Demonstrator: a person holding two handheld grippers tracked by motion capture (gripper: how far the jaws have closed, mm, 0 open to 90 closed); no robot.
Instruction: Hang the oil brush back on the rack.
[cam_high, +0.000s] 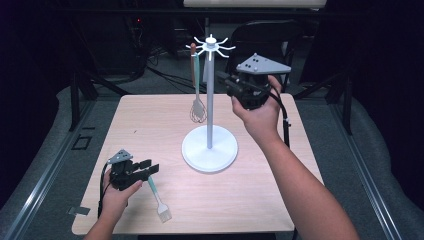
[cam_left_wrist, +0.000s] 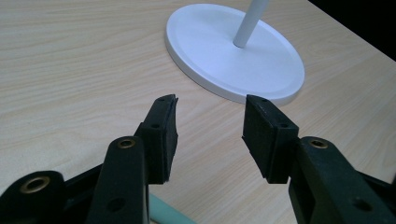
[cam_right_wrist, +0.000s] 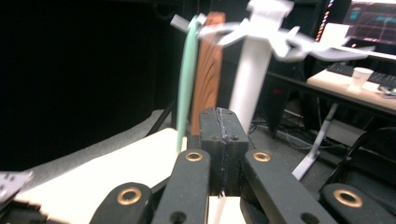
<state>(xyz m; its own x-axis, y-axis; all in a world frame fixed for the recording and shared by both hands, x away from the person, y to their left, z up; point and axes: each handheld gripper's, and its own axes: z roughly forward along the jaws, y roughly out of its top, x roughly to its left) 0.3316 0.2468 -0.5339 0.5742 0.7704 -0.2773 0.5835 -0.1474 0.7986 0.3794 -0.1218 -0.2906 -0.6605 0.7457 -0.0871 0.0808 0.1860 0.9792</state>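
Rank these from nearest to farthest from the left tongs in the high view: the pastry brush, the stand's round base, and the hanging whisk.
From the left tongs:
1. Pastry brush: right beside them, its teal handle just under the jaws, bristles toward the near table edge.
2. Stand base: mid-table, to their right.
3. Whisk: farthest, hanging from the stand's top hooks, left of the pole.

- My left gripper (cam_high: 148, 170) — black, brass-ringed screw holes, small grey three-cornered plate, black cable.
- My right gripper (cam_high: 234, 86) — black, larger grey plate, black cable.
- Forearms bare, no sleeves.
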